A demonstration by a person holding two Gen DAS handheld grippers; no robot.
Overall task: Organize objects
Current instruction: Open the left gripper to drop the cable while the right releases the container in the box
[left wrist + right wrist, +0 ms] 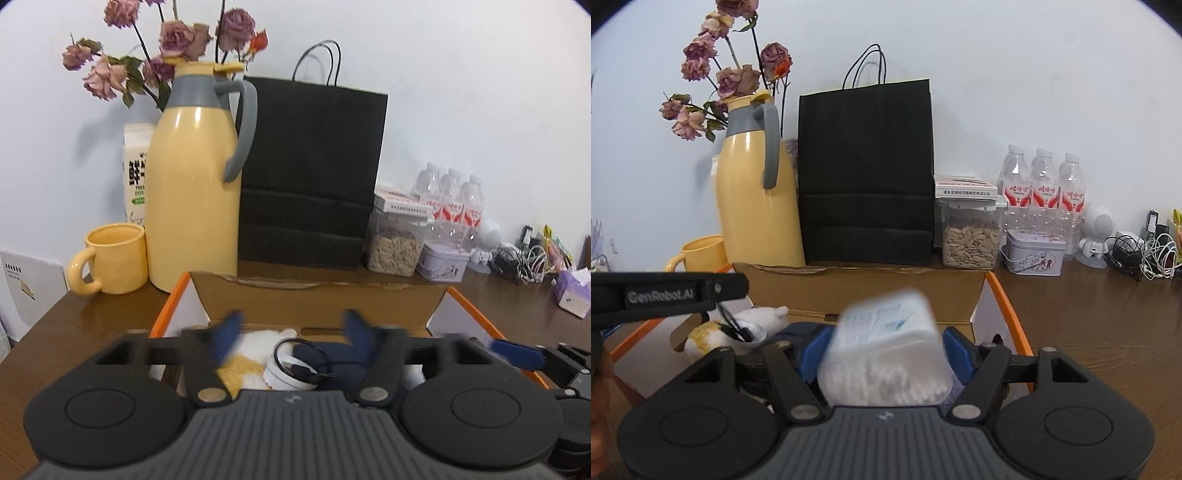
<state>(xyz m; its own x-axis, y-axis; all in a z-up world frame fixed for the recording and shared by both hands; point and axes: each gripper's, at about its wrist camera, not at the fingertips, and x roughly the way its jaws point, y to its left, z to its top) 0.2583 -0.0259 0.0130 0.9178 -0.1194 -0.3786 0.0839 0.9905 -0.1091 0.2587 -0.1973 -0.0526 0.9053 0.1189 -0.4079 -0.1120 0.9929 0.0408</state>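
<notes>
An open cardboard box with orange edges (317,295) (864,288) sits on the brown table. Inside lie a white and yellow plush toy (255,354) (713,332), a white round item with a black cord (291,365) and a dark blue cloth (332,354). My left gripper (291,332) is open and empty above the box, its blue fingertips blurred. My right gripper (882,350) is shut on a clear plastic box of cotton swabs (886,354), held over the box's near side. The left gripper's arm (665,295) shows at the left of the right wrist view.
Behind the box stand a yellow thermos (192,184), a yellow mug (110,262), a black paper bag (310,173), a jar of seeds (395,247), a tin (443,262) and water bottles (454,199). Cables (524,262) and a tissue pack (574,291) lie right.
</notes>
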